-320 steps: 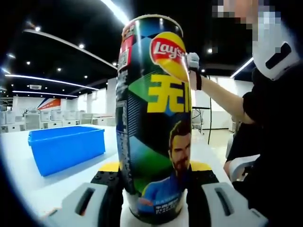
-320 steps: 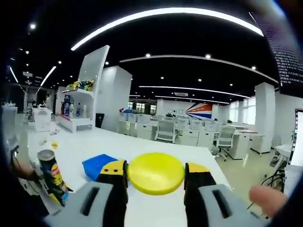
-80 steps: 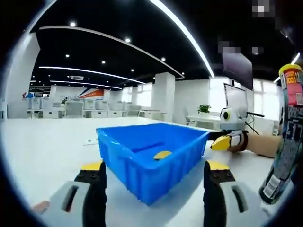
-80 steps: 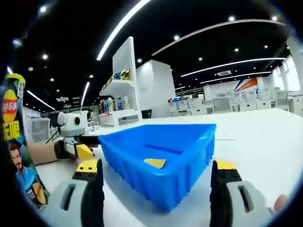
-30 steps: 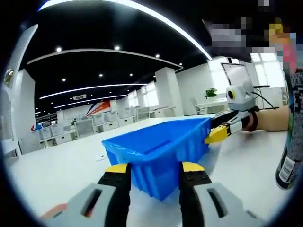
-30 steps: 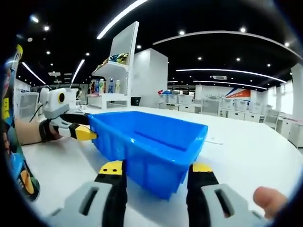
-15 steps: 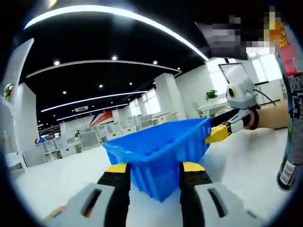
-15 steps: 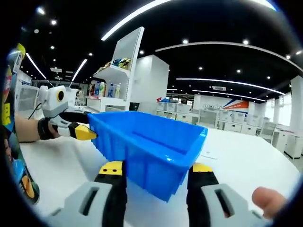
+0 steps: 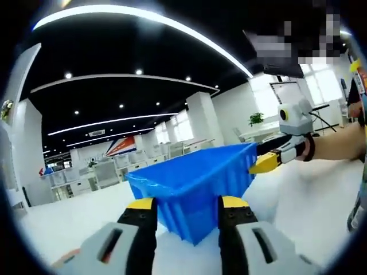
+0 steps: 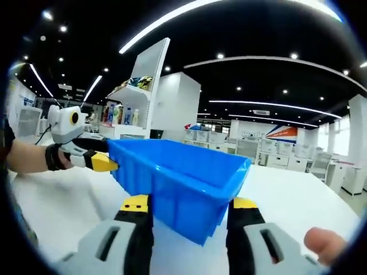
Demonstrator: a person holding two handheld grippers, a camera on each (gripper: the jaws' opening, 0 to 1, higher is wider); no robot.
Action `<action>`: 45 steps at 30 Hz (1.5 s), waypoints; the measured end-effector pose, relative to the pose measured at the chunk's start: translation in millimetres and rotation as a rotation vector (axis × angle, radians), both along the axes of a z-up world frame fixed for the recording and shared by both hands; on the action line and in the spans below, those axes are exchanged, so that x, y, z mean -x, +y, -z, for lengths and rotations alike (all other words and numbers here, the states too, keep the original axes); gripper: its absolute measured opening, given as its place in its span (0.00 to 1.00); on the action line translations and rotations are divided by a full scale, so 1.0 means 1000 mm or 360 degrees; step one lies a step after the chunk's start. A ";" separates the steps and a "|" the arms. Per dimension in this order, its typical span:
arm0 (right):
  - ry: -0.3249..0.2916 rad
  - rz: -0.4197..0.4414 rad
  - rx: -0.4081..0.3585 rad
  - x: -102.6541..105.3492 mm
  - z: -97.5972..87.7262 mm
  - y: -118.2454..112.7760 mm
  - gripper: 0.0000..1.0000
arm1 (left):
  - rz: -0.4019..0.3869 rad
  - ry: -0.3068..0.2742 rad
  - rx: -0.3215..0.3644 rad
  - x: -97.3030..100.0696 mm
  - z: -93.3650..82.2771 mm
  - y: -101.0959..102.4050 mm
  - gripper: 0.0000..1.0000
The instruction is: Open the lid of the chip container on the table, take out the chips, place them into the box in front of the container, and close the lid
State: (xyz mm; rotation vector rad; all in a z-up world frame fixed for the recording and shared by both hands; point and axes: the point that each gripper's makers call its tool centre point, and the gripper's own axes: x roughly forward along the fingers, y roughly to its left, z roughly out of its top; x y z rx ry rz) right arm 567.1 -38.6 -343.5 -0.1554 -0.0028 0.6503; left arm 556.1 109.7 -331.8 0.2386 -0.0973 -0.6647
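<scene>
White table (image 9: 298, 195); both tools grip box (image 9: 195, 183), contents apparently hidden.

Blue plastic box (image 9: 195, 192), open-topped with ribbed walls, held off the white table (image 9: 309, 200), one corner clamped by each gripper; chip container's edge (image 9: 360, 189) stands upright nearby.

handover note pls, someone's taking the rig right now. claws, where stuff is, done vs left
Left claw: shut on a corner of the blue box.
Right claw: shut on the opposite corner of the same box.
Box looks tilted, seemingly lifted off the white table; its inside can't be seen from here.
Chip container: just a sliver at the right edge of the left gripper view; lid state unreadable.
Done: can't confirm chips in box or lid closed.
Left: set the box down level, check both.
</scene>
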 end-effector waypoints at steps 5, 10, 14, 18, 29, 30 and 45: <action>0.0048 -0.0001 0.0025 -0.021 0.019 0.002 0.44 | -0.0014 0.0052 -0.0020 -0.019 0.020 0.002 0.42; 0.0115 0.0004 0.0059 -0.027 0.046 0.008 0.44 | -0.0035 0.0154 -0.0027 -0.026 0.049 0.007 0.42; 0.0166 0.0006 0.0096 -0.027 0.061 0.009 0.45 | -0.0033 0.0166 -0.0059 -0.025 0.064 0.009 0.42; 0.0150 0.0000 0.0096 -0.028 0.062 0.011 0.45 | -0.0031 0.0154 -0.0067 -0.023 0.064 0.009 0.41; 0.0199 -0.0010 0.0085 -0.024 0.076 0.006 0.48 | -0.0087 0.0106 -0.0106 -0.024 0.068 0.015 0.66; 0.0205 -0.0003 0.0094 -0.024 0.077 0.005 0.51 | -0.0096 0.0127 -0.0090 -0.024 0.069 0.016 0.71; 0.0100 -0.0160 0.0240 0.029 0.081 -0.002 0.97 | -0.0097 0.0279 -0.0198 0.041 0.087 0.032 0.95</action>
